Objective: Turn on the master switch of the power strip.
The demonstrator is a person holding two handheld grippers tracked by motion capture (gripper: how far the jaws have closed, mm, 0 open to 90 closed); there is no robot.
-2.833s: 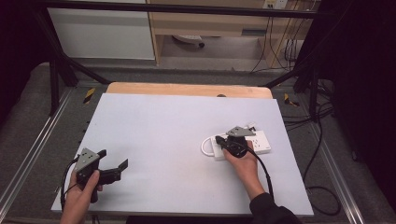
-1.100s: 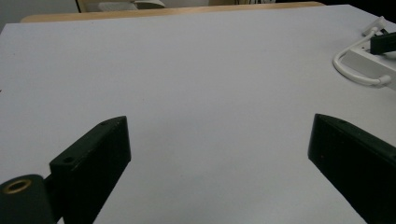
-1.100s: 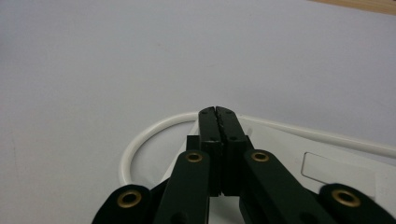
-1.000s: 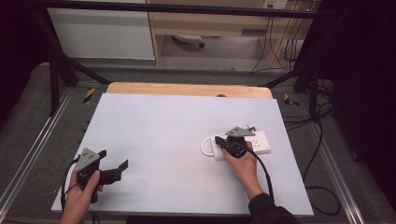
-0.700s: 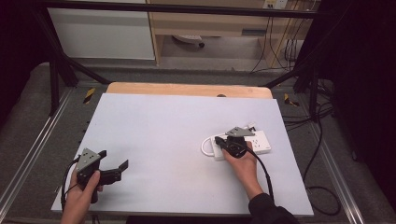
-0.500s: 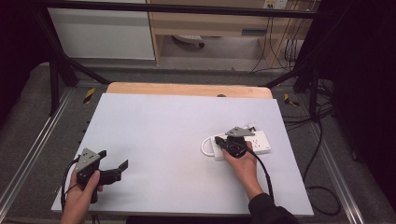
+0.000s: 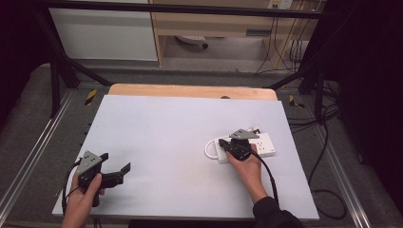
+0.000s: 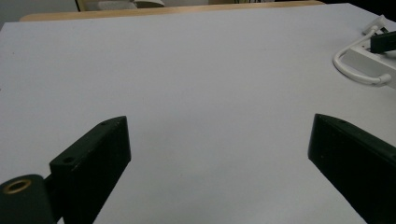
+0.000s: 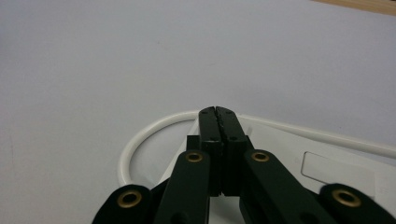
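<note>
Nothing had shifted since the earlier frames: both hands sat as before, so the work looked paused, not advancing. Nearest the person, well left of the power strip (image 7: 247, 147), the left tongs (image 7: 121, 172) hung wide open over bare worktop (image 7: 180, 123), holding nothing. Farther in, the right tongs (image 9: 218, 114) were pressed fully together with nothing visible between them, tips resting at the power strip's left end, beside its looped white cable (image 9: 140, 140). No containers lay near the strip. Judging by this, a press on the strip was under way.
</note>
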